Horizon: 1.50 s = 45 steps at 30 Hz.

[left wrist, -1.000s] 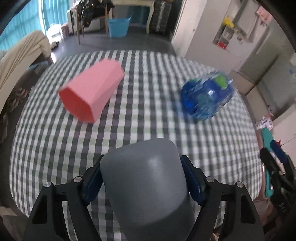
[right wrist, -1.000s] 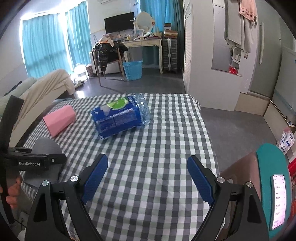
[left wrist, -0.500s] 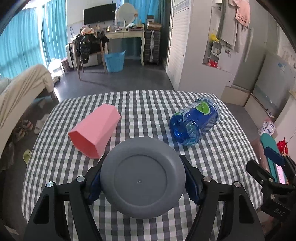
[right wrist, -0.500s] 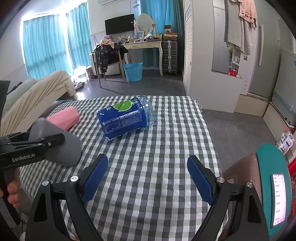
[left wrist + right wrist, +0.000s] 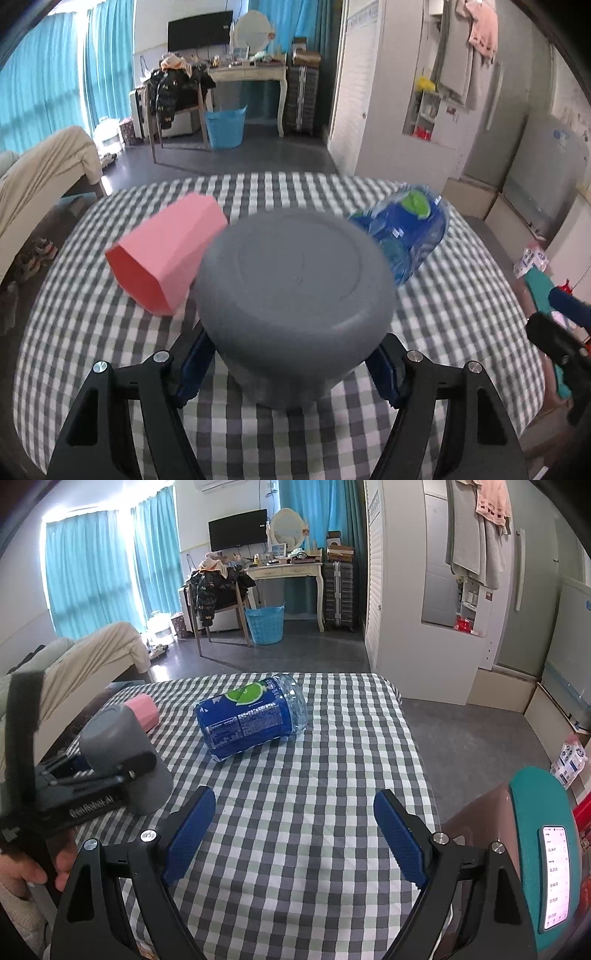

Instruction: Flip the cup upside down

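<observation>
My left gripper (image 5: 291, 365) is shut on a grey cup (image 5: 295, 288). The cup is upside down, its flat base up and tilted toward the camera, its mouth at or just above the checked tablecloth (image 5: 92, 332). The right wrist view shows the same cup (image 5: 122, 753) held in the left gripper (image 5: 92, 786) near the table's left edge. My right gripper (image 5: 293, 838) is open and empty above the table's near edge.
A pink faceted cup (image 5: 166, 254) lies on its side just left of the grey cup. A blue-labelled plastic bottle (image 5: 251, 720) lies on its side at mid table. A teal phone holder (image 5: 543, 853) stands at the right.
The left gripper has turned the grey cup from lying along the fingers to base-up and lowered it toward the cloth. The right gripper has stayed still and open.
</observation>
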Each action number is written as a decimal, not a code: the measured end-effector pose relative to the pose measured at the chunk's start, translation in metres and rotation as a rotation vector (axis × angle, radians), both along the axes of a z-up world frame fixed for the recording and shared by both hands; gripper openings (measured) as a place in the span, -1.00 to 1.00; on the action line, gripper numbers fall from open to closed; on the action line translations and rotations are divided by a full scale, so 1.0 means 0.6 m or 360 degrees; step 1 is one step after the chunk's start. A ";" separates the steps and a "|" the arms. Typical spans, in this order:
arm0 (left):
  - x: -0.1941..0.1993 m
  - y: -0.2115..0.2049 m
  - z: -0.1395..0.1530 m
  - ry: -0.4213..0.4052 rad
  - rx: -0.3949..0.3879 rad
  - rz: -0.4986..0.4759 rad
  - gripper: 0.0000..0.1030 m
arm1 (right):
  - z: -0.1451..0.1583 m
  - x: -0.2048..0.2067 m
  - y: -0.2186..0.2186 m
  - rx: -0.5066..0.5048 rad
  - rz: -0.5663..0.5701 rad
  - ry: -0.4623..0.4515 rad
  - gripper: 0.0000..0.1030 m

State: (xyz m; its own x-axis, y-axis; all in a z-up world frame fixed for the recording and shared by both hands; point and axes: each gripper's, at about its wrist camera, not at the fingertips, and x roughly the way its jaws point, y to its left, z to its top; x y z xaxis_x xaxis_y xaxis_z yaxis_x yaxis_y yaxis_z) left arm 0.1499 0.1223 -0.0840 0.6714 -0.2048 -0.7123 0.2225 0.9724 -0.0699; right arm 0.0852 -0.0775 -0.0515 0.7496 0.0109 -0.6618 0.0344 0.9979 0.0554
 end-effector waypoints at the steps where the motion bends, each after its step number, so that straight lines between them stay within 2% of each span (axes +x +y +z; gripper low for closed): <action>1: 0.002 0.000 -0.004 0.0014 -0.0010 0.0001 0.45 | -0.001 0.001 0.001 0.0000 0.0003 0.0004 0.70; 13: -0.013 -0.042 -0.011 -0.0012 -0.0007 -0.0105 0.43 | -0.003 0.006 0.002 0.0005 0.0003 0.0004 0.70; 19: -0.016 -0.055 -0.015 -0.0032 0.0007 -0.0099 0.43 | -0.002 0.003 0.000 0.0000 -0.0018 0.0004 0.70; 25: -0.030 -0.046 -0.023 -0.0031 0.0032 -0.0088 0.56 | 0.004 -0.002 0.001 -0.0005 -0.0026 -0.0015 0.70; 33: -0.062 -0.004 0.001 -0.0090 -0.0076 -0.0068 0.57 | 0.035 -0.037 0.015 -0.0030 -0.0059 -0.0080 0.70; 45: -0.154 0.063 0.069 -0.0261 -0.0249 -0.0096 0.57 | 0.093 -0.122 0.075 -0.0116 -0.0012 -0.0205 0.70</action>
State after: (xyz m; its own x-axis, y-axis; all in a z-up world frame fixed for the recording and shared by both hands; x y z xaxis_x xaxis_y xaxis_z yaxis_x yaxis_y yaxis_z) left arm 0.0573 0.1601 -0.0423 0.7586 -0.3474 -0.5512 0.3007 0.9372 -0.1768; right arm 0.0122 -0.0326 0.0040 0.8283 -0.0398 -0.5589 0.0394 0.9991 -0.0128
